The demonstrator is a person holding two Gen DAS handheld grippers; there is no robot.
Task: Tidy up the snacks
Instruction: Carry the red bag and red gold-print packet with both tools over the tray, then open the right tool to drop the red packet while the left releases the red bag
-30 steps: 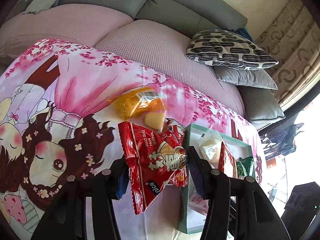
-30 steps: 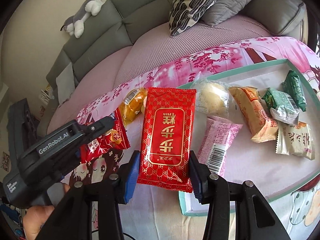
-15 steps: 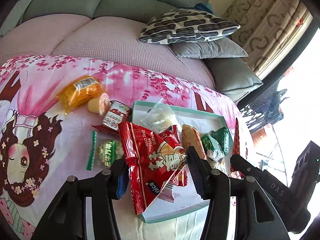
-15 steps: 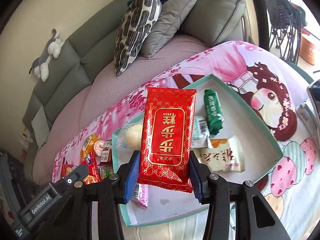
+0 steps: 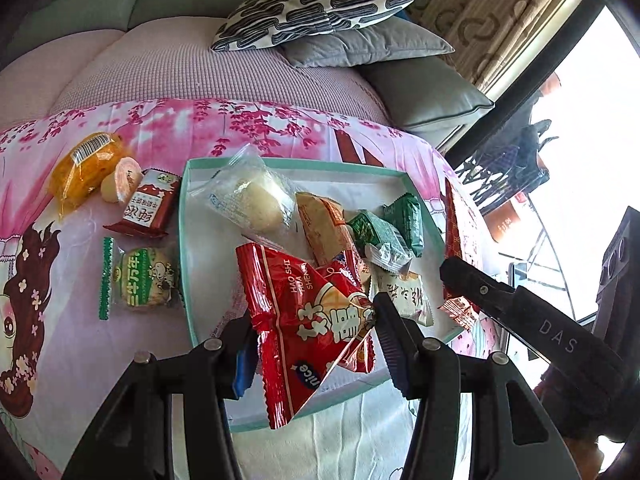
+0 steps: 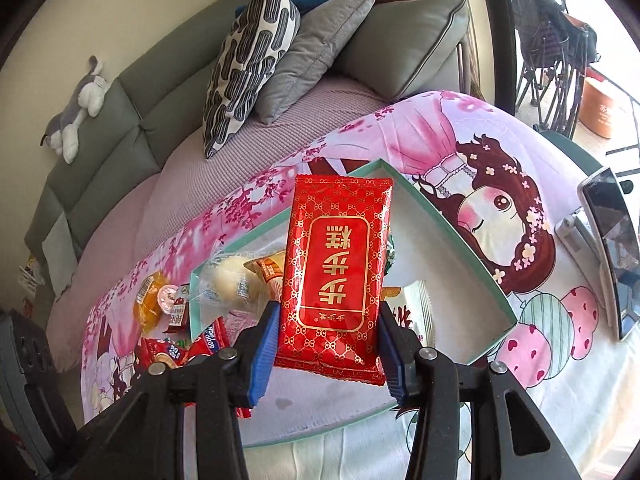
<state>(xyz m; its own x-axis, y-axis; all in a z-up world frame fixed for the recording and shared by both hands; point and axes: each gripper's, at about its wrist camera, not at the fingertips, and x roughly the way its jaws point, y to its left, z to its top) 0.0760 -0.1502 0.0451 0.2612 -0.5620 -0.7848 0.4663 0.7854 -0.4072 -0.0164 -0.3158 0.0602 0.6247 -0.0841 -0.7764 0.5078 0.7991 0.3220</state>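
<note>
both packets have been carried over the tray. the crinkled red bag is clamped by the left gripper, the red-gold packet by the right gripper; released high, either could be bounced off the crowded snacks.

The right gripper clamps the lower end of a red gold-patterned packet that stands upright between its blue pads, above the teal-rimmed tray holding a wrapped pale bun to the gripper's left.
</note>
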